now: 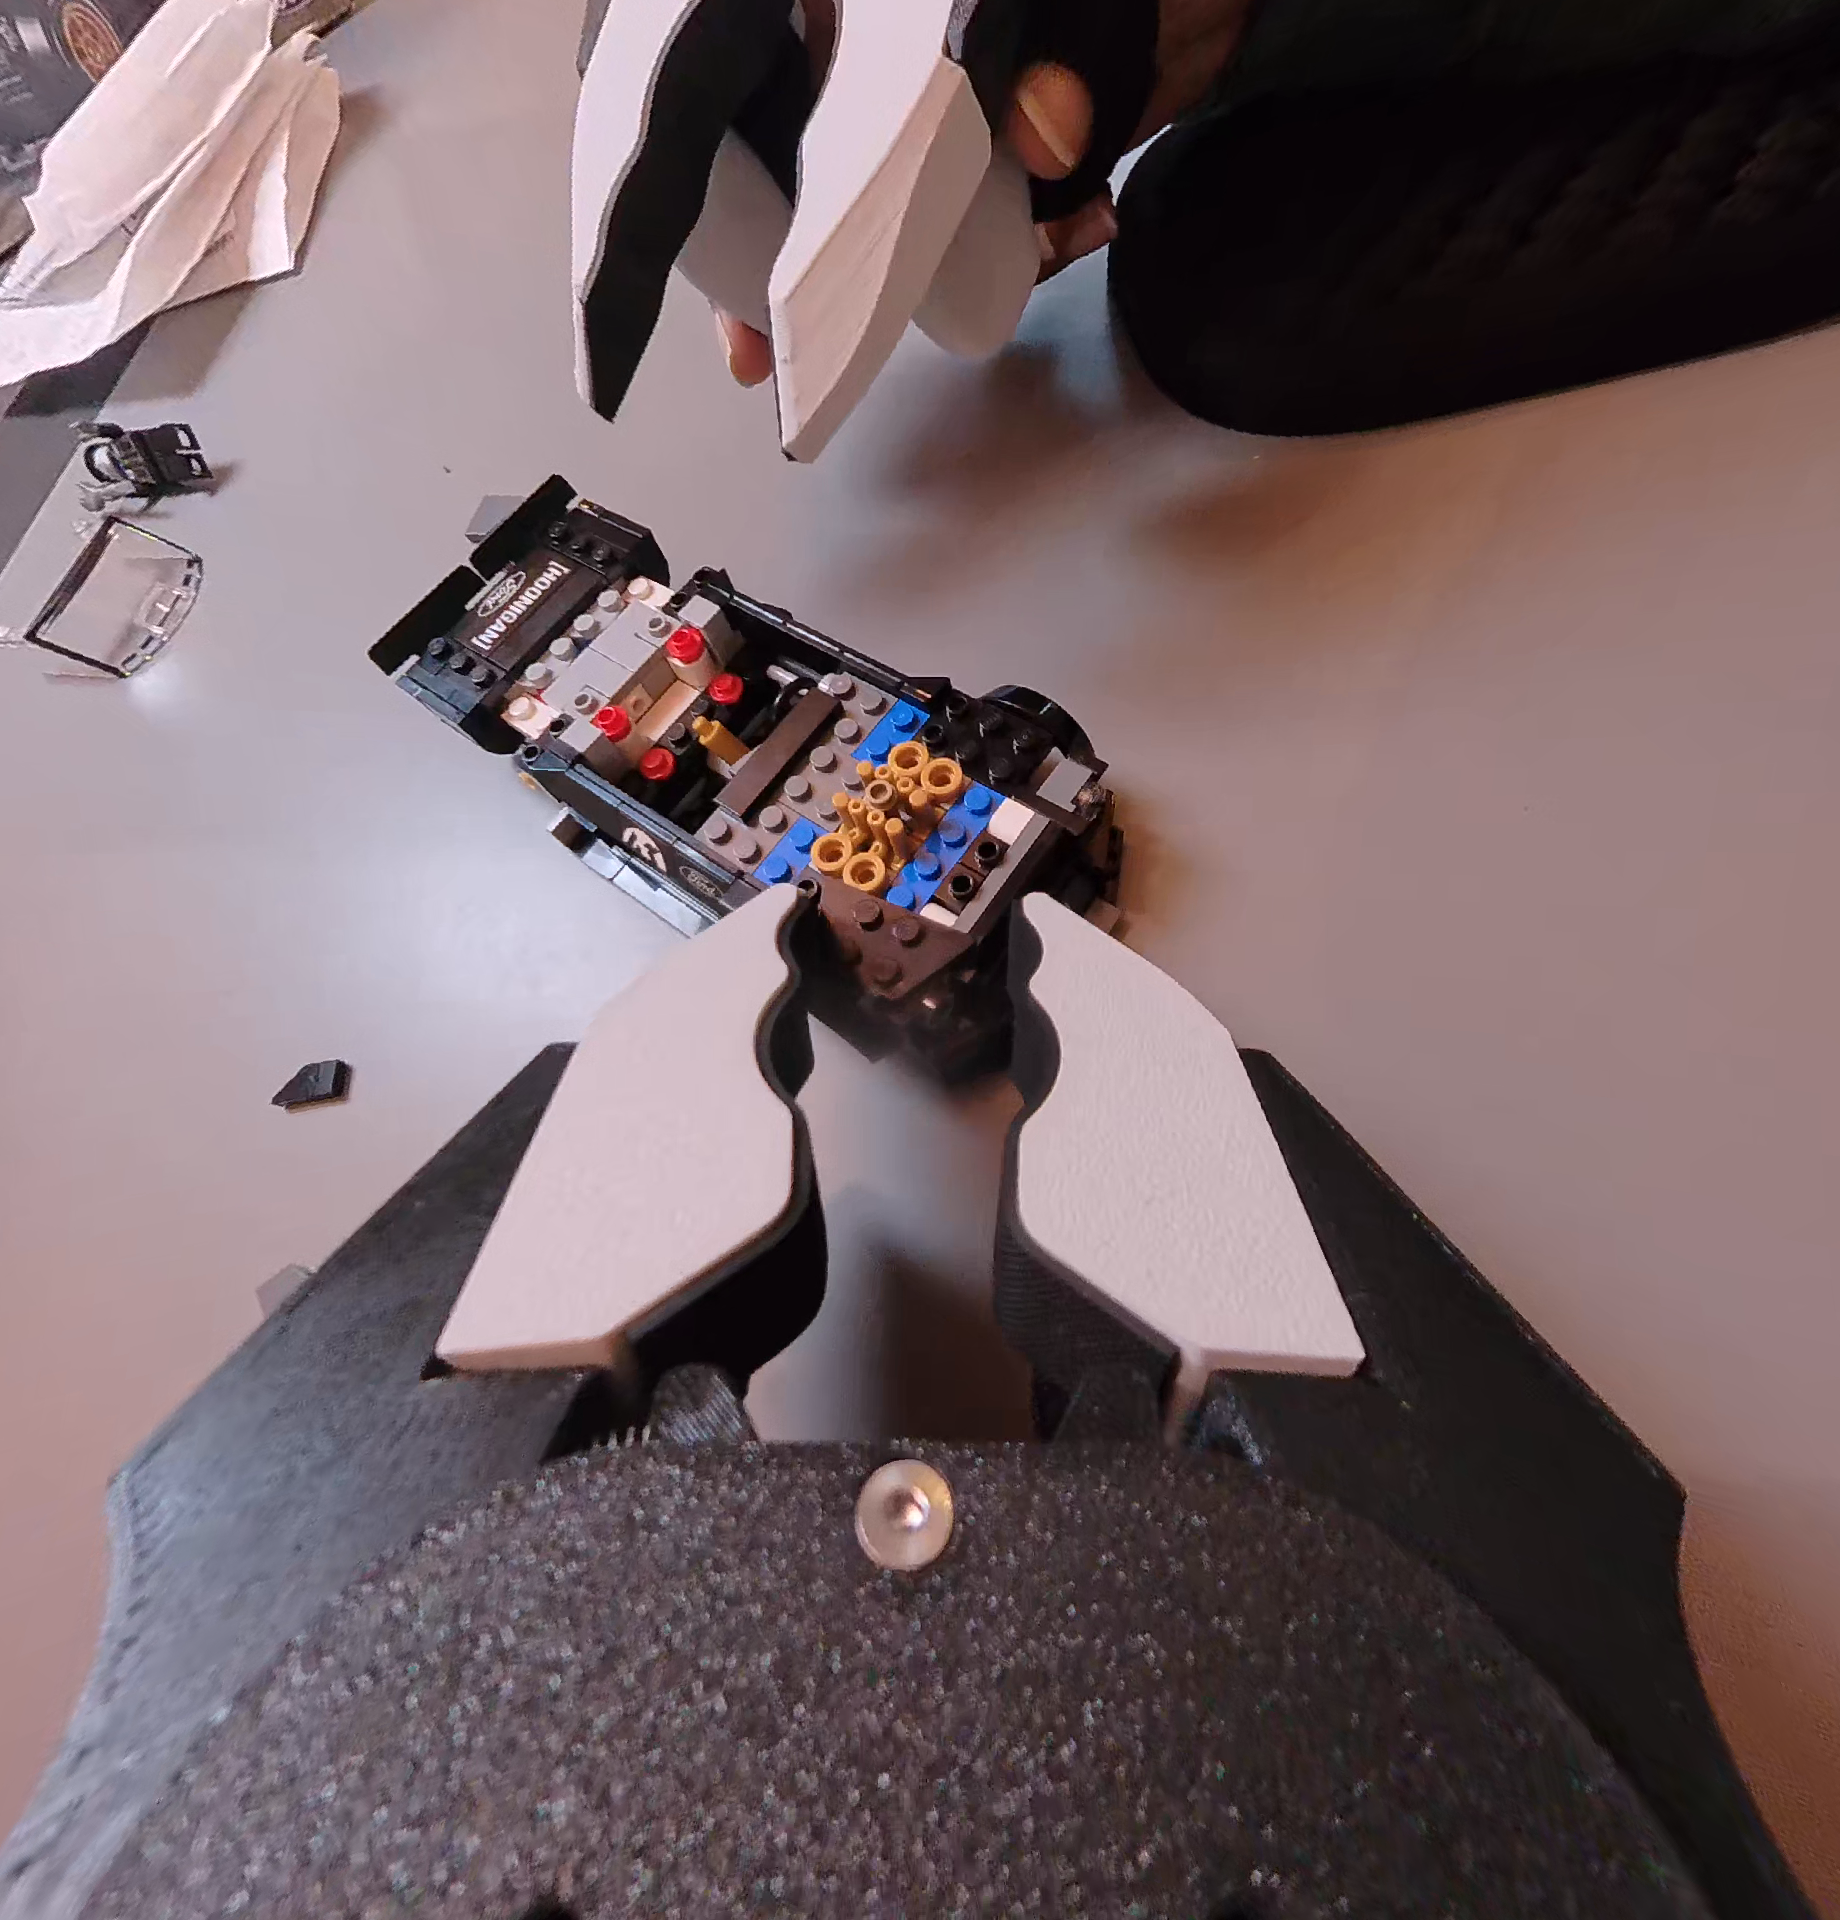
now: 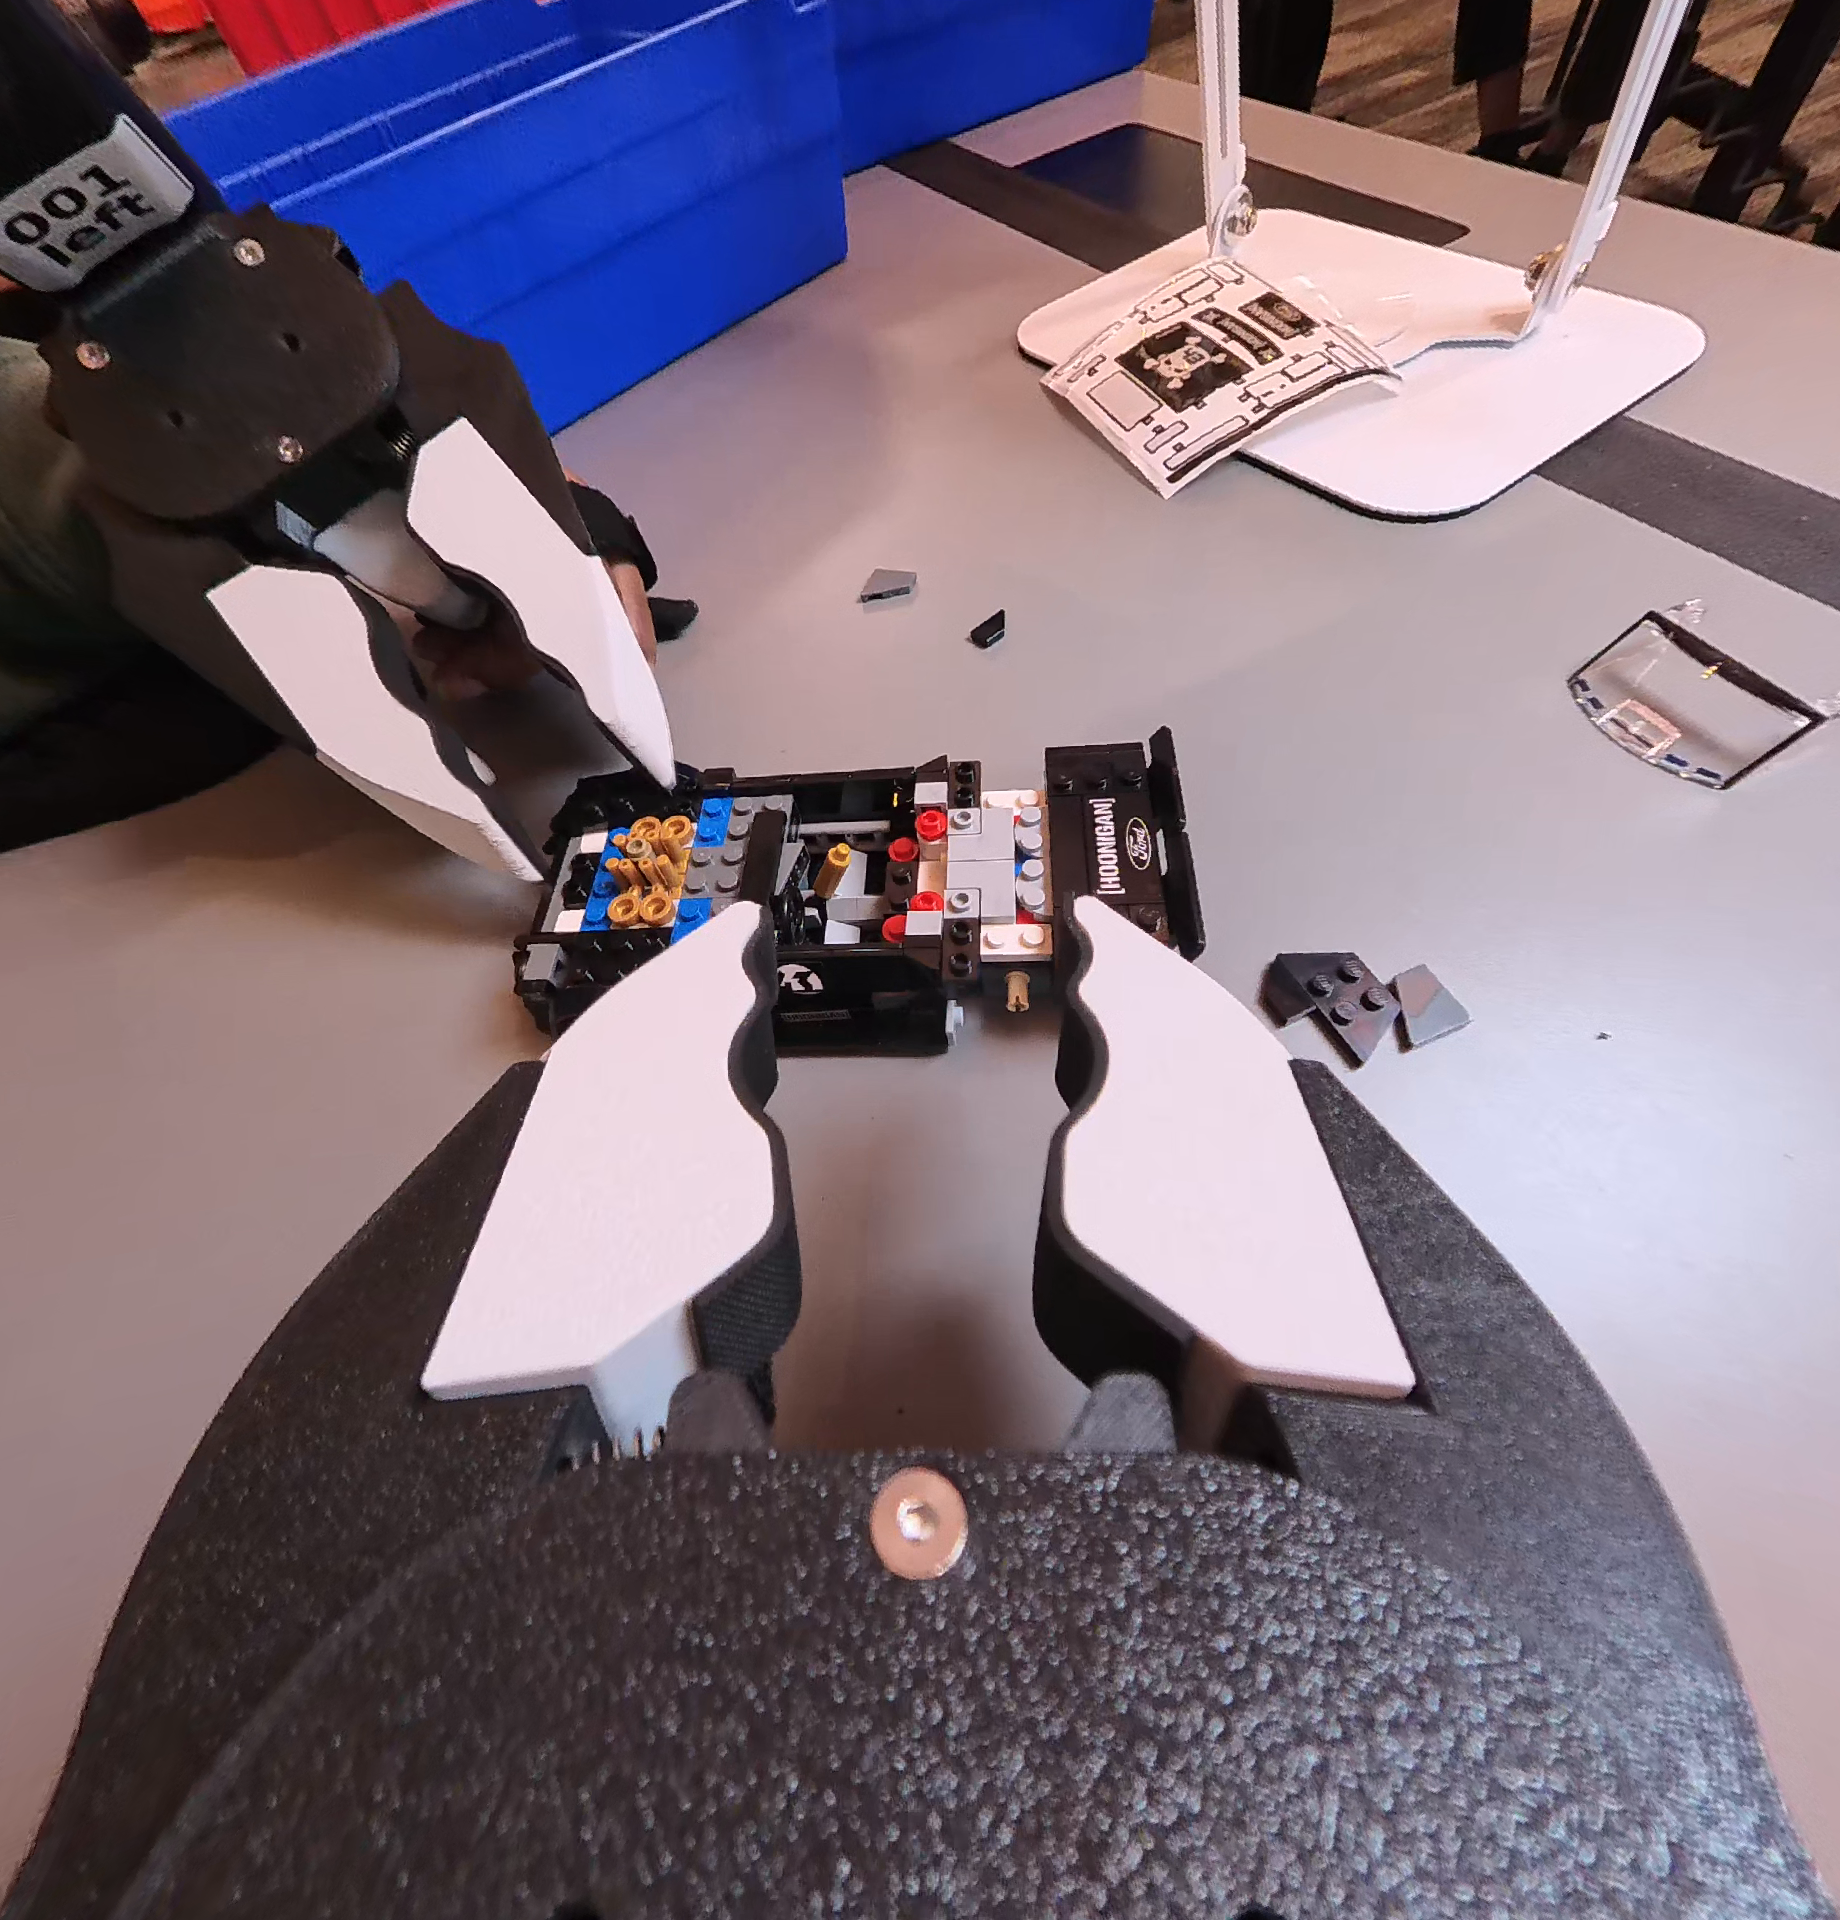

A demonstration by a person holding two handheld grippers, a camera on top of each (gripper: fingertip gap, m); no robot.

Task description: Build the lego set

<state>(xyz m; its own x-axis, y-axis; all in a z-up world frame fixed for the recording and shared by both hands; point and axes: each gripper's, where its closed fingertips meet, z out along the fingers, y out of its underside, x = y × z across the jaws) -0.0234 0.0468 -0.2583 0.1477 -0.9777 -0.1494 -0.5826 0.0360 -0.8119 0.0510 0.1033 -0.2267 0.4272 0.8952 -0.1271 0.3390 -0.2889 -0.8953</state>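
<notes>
A partly built black lego car lies on the grey table, with a gold engine on blue plates at its front and red studs in the cabin. My left gripper straddles the car's front end with both fingertips against its sides, and it also shows in the right wrist view. My right gripper is open and empty, hovering just above the near side of the car. It shows in the left wrist view above the car's rear.
A clear windscreen piece lies right of the car. Dark grey wedge plates and a grey tile lie by its rear. Small loose pieces lie behind it. A sticker sheet, a white stand base and blue bins stand farther back.
</notes>
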